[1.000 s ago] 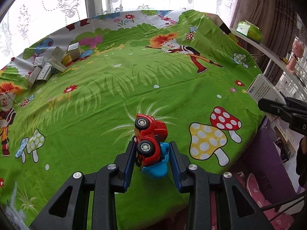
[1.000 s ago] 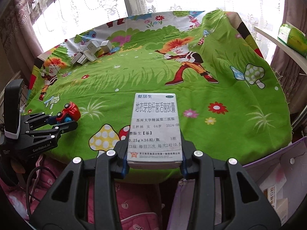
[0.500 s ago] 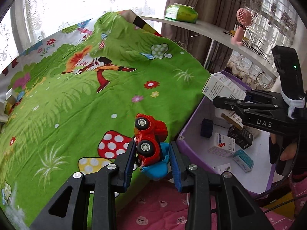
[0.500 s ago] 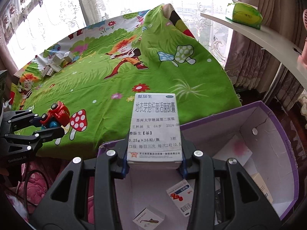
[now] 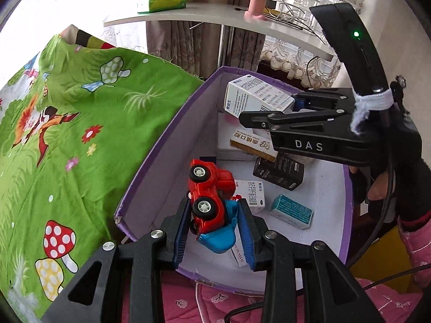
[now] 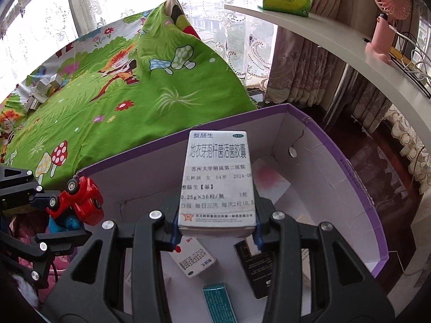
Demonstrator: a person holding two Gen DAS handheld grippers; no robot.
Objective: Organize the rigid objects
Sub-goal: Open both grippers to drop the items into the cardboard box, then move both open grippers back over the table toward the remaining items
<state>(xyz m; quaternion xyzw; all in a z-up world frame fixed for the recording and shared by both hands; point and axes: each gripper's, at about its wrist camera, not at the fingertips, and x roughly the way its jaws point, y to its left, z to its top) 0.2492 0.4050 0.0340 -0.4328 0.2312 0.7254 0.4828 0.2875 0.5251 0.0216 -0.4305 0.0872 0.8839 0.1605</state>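
Left wrist view, fingers (image 5: 212,224) clamped on toy truck (image 5: 210,199), now over purple box (image 5: 150,177), right fingers (image 6: 216,232) gripping medicine carton (image 6: 218,180)

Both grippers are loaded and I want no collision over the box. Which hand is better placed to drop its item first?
Probably the right gripper: its white medicine box hangs well inside the purple box. The left gripper holds the red toy truck nearer the rim.

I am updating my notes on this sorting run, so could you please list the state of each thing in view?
Left tool: shut on toy truck.
Toy truck: held on its side over purple box.
Right tool: shut on white medicine box.
White medicine box: held above purple box.
Purple box: open, several small boxes inside.
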